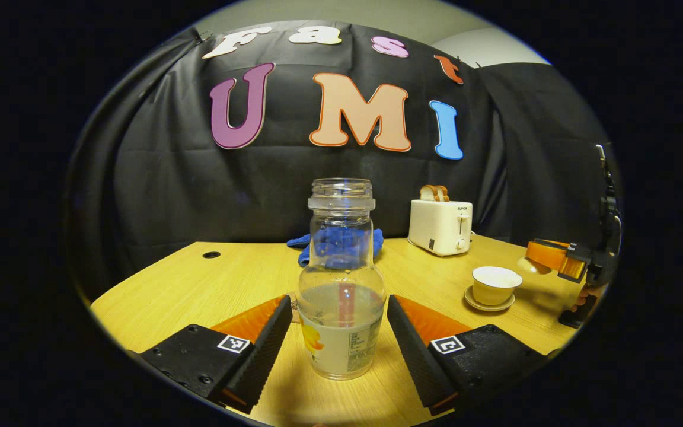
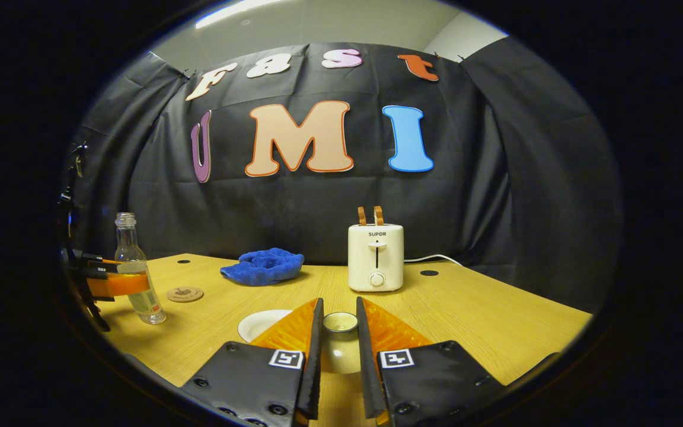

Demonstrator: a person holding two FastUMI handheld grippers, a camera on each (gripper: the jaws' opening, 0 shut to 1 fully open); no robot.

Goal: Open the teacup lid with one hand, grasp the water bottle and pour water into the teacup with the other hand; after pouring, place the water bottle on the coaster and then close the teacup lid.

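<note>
A clear water bottle (image 1: 341, 284), uncapped and part full, stands on the wooden table (image 1: 199, 284) between the fingers of my left gripper (image 1: 338, 302), which is open with a small gap on each side. The right gripper view shows the same bottle (image 2: 134, 273) with the left gripper (image 2: 121, 284) around it. A round coaster (image 2: 185, 294) lies just right of it. The white teacup (image 1: 495, 283) sits uncovered on its saucer (image 1: 488, 306). My right gripper (image 2: 339, 308) is shut on the teacup lid (image 2: 340, 323), held up beside the cup, as the left gripper view shows it (image 1: 534, 261).
A white toaster (image 2: 376, 258) with bread slices stands at the back of the table, its cable trailing right. A crumpled blue cloth (image 2: 264, 265) lies left of it. Part of the white saucer rim (image 2: 258, 323) shows by my right gripper's left finger.
</note>
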